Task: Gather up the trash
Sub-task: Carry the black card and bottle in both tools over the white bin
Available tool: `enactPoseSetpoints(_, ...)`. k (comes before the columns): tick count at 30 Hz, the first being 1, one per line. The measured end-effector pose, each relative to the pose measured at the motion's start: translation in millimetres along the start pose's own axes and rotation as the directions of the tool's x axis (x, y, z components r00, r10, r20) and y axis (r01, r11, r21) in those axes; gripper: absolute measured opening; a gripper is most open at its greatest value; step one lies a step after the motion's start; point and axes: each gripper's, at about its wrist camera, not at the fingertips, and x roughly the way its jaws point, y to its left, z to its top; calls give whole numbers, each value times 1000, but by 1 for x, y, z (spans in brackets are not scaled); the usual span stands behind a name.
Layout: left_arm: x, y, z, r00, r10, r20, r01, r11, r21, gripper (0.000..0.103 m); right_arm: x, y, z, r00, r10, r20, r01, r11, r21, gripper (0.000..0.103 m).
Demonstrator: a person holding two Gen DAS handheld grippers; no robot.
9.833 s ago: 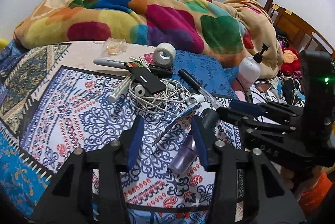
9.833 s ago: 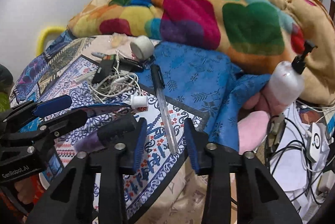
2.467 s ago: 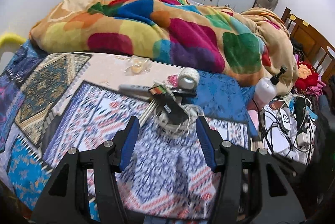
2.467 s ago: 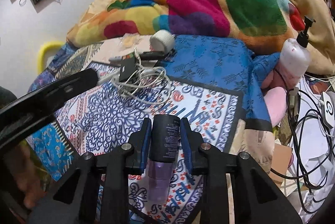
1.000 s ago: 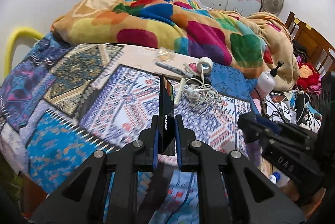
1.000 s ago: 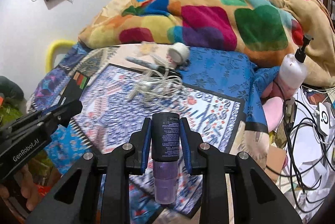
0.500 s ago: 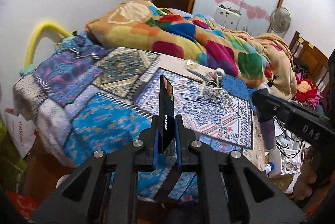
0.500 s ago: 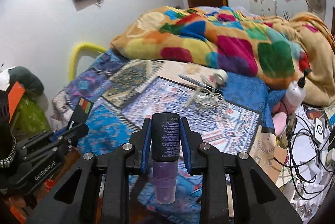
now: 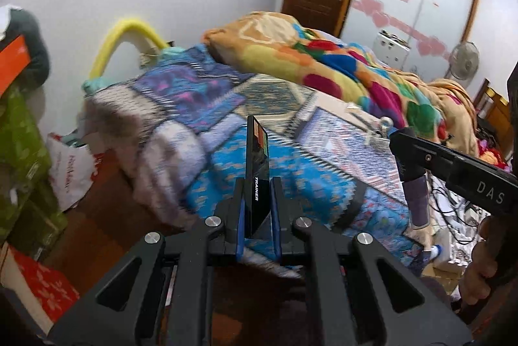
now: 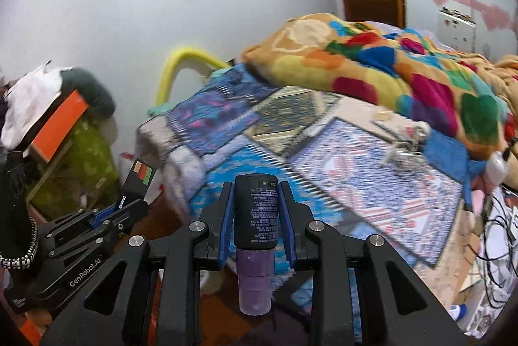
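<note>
My left gripper (image 9: 255,200) is shut on a flat black packet (image 9: 256,171) with orange and green patches, held upright on its edge. It also shows at the left of the right wrist view (image 10: 137,181). My right gripper (image 10: 255,210) is shut on a black and purple bottle (image 10: 255,226), held upside down. That bottle also shows at the right of the left wrist view (image 9: 416,194). Both grippers hang off the near corner of the bed, above the floor.
The bed (image 9: 291,171) has a patterned blue sheet and a bright blanket (image 9: 340,67). Cables, a tape roll and pens (image 10: 401,142) lie far back on it. A white plastic bag (image 9: 69,171) and green boxes (image 9: 19,158) stand on the floor at left.
Both grippers have pulled further back from the bed and swung left, still holding their items. The floor, bag and boxes at left have come into view.
</note>
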Motion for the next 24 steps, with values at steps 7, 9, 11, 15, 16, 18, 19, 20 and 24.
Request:
enactPoseSetpoints(7,-13,67,-23,996,85,-15,-86,993,-80,13,38,64,-8,994,84,-68,-90,993,-82,24)
enactPoseSetpoints(9,-12,86,-31,994,102,-31,-104,989,-105,13,51,82,-12,990,105,-95,-114,988,-104,24)
enactPoseSetpoints(11,-9,107,-41,991,118,-54,-125,983,-132,13,61,98,-16,986,121,-119,-135,984,-118,24)
enactPoseSetpoints(15,-2,138,-64,984,151,-96,-166,970,-176,13,93,127,-29,969,154,-193,-182,974,-138,24)
enactPoseSetpoints(16,2,145,-70,982,153,-111,-172,967,-190,12,99,132,-33,965,158,-210,-190,972,-140,24)
enactPoseSetpoints(18,10,163,-84,978,151,-145,-180,958,-223,12,114,143,-41,954,166,-249,-206,967,-148,24)
enactPoseSetpoints(19,15,171,-91,975,151,-162,-187,953,-237,12,122,149,-45,948,168,-270,-215,964,-155,24)
enactPoseSetpoints(20,21,179,-98,971,152,-182,-196,948,-252,12,128,153,-49,943,168,-287,-220,962,-161,24)
enactPoseSetpoints(24,45,203,-120,956,147,-253,-220,932,-289,13,159,167,-64,913,175,-369,-248,955,-162,24)
